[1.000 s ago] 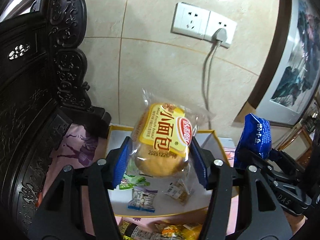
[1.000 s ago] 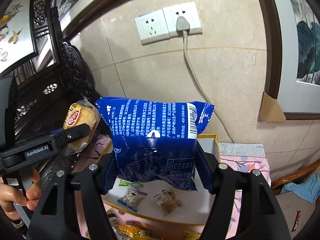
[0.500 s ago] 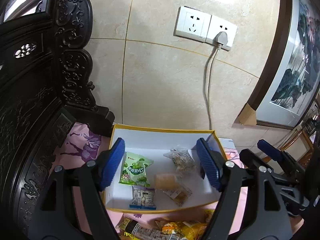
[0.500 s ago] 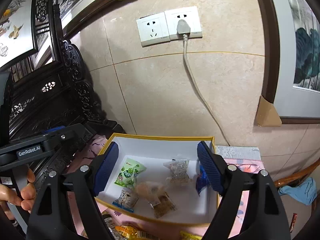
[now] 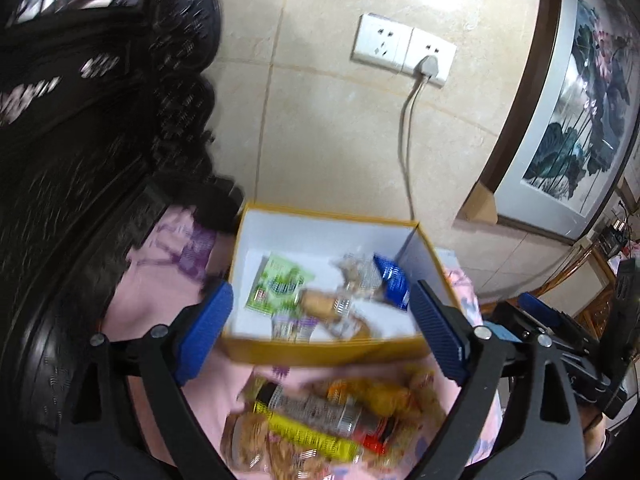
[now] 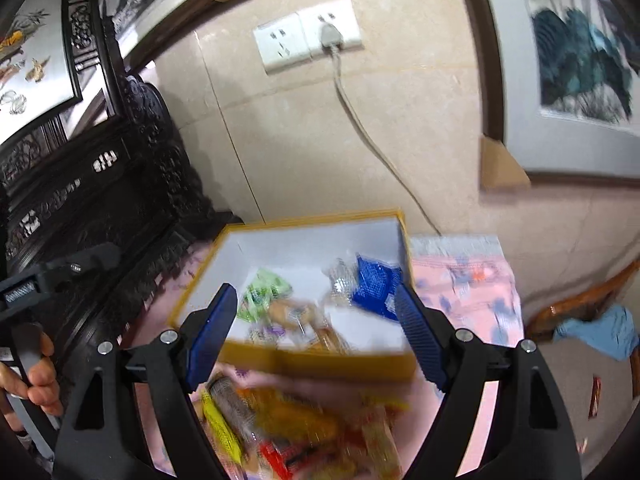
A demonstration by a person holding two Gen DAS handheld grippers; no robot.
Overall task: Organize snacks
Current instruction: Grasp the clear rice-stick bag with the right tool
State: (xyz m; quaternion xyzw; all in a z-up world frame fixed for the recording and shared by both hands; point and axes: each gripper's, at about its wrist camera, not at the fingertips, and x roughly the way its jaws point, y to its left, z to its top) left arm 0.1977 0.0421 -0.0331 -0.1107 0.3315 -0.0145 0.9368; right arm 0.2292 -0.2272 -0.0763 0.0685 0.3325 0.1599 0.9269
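Left wrist view:
- Left gripper: jaws spread wide, nothing between the pads, poised above the near wall of the box.
- Yellow box: open top, white interior, back wall close to the tiled wall, left rear corner beside the carved dark furniture.
- Inside the box: green packet toward the left wall, bread bun near the centre, blue packet against the right wall; bare white floor along the back wall.
- Loose snack pile on the pink cloth, just outside the near wall of the box; heavily blurred.
- Right gripper partly visible past the right edge of the box.

Right wrist view:
- Right gripper: jaws wide apart, empty, straddling the near wall of the yellow box.
- Green packet left, blue packet at the right wall, bread bun between; blurred.
- Snack pile at the near edge of the cloth.
- Bare pink cloth right of the box.
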